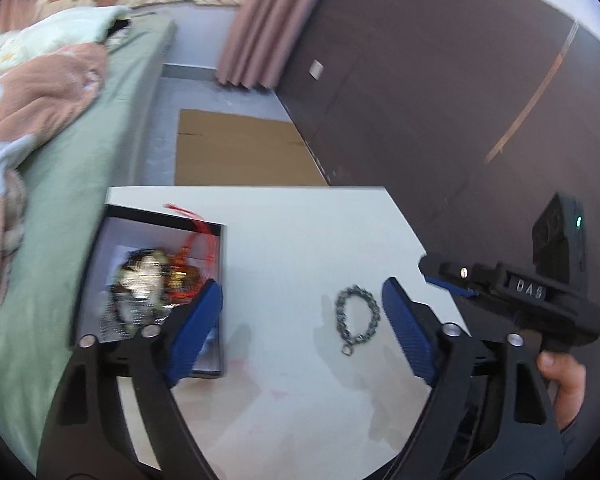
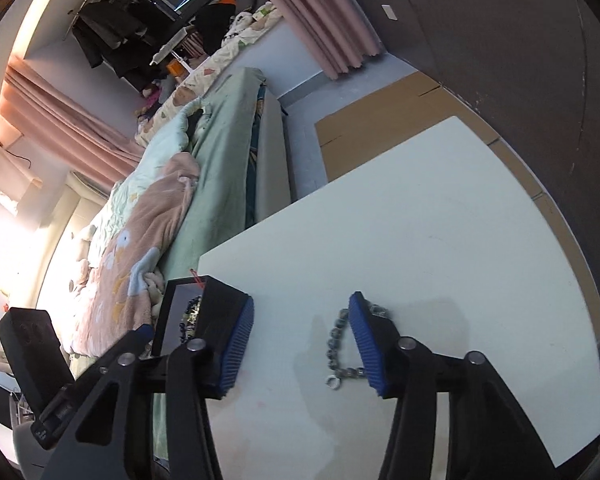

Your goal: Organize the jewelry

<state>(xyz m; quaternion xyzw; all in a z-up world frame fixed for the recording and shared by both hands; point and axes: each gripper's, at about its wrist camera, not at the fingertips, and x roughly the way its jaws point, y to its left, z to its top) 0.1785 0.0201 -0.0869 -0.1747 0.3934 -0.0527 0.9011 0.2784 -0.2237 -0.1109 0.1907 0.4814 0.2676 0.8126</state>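
A silver chain bracelet (image 1: 356, 316) lies in a loop on the white table (image 1: 292, 248). An open black jewelry box (image 1: 148, 280) at the table's left edge holds several pieces, among them a red-tasselled one (image 1: 188, 248). My left gripper (image 1: 300, 328) is open above the table, its left finger over the box and its right finger beside the bracelet. My right gripper (image 2: 300, 340) is open, and its right finger covers part of the bracelet (image 2: 334, 344). The box (image 2: 204, 316) shows by its left finger. The right gripper's body (image 1: 532, 300) shows at the right of the left wrist view.
A bed (image 1: 72, 168) with green sheet and pink blanket runs along the table's left side. A cardboard sheet (image 1: 244, 148) lies on the floor beyond the table. A dark wall (image 1: 460, 100) stands to the right, and pink curtains (image 1: 260, 20) hang behind.
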